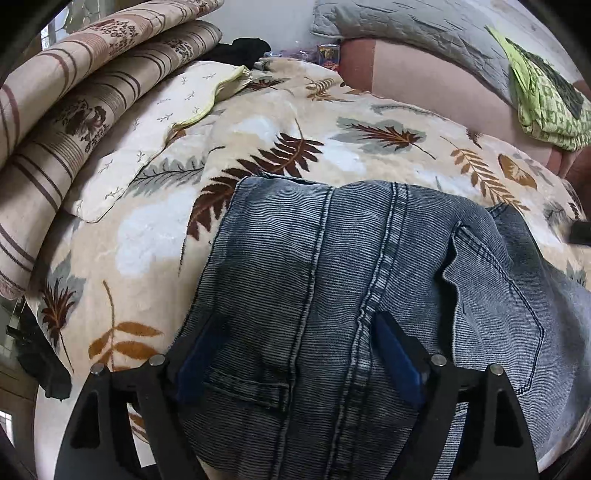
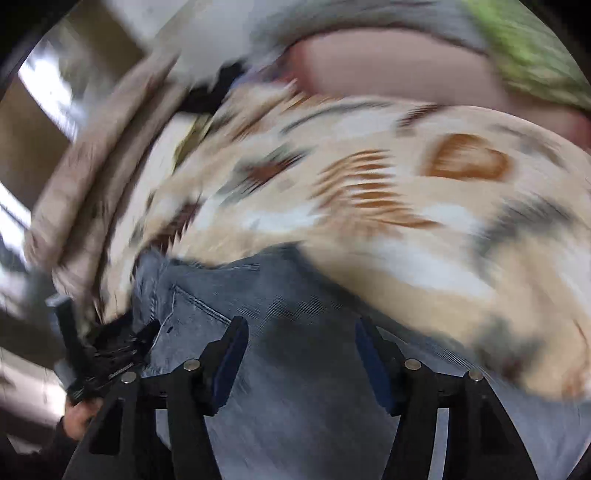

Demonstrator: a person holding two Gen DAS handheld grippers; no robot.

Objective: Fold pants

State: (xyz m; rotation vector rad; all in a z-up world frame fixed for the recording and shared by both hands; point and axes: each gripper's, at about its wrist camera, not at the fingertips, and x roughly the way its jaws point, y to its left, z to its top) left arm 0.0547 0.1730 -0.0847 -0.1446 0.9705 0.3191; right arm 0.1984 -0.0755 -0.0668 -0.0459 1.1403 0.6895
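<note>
Grey-blue denim pants [image 1: 332, 266] lie on a leaf-patterned blanket [image 1: 295, 129], seat side up with a back pocket [image 1: 495, 295] showing. My left gripper [image 1: 295, 332] is open, its blue-padded fingers [image 1: 399, 354] spread over the denim, which bulges up between them. In the blurred right wrist view the pants [image 2: 295, 369] fill the lower part. My right gripper [image 2: 299, 328] is open just above the denim. The left gripper [image 2: 96, 350] and the hand holding it show at the left edge there.
Striped folded bedding [image 1: 74, 92] and a pale cushion [image 1: 155, 129] lie at the left. A pink pillow [image 1: 424, 81], grey quilt [image 1: 406, 22] and green cloth [image 1: 546, 99] lie at the back right. The blanket's edge drops off at the lower left.
</note>
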